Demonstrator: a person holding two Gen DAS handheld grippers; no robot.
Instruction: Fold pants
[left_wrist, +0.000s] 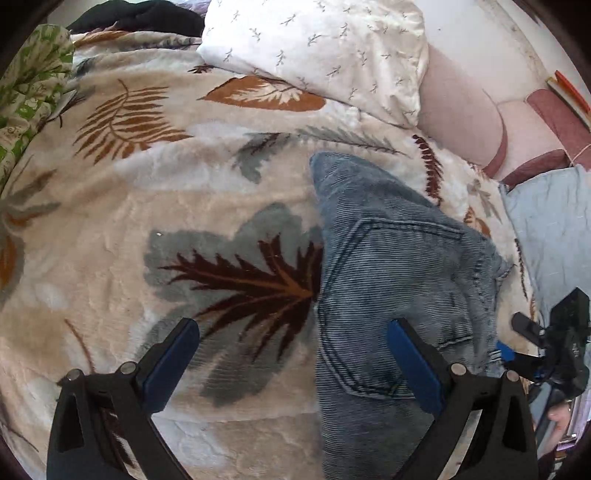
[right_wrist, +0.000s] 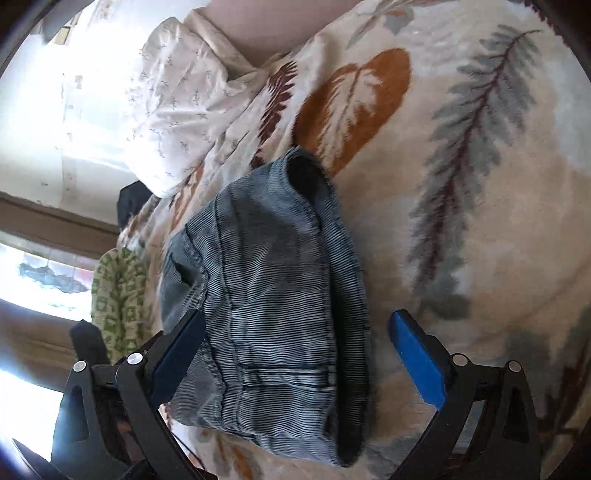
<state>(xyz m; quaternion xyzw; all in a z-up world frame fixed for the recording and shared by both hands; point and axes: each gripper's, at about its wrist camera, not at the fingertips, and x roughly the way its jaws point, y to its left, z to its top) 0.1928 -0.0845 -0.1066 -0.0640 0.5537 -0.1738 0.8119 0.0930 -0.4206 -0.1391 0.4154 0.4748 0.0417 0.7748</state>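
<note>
Pants lie folded on a bed's leaf-print blanket, left tongs and right tongs both wide open, empty.

Pants lie on the blanket, pillow behind them.

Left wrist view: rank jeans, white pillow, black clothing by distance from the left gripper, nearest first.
1. Jeans: just ahead of the left gripper, under its right finger.
2. White pillow: farther up the bed, centre-right.
3. Black clothing: far top left, behind the pillow.
</note>
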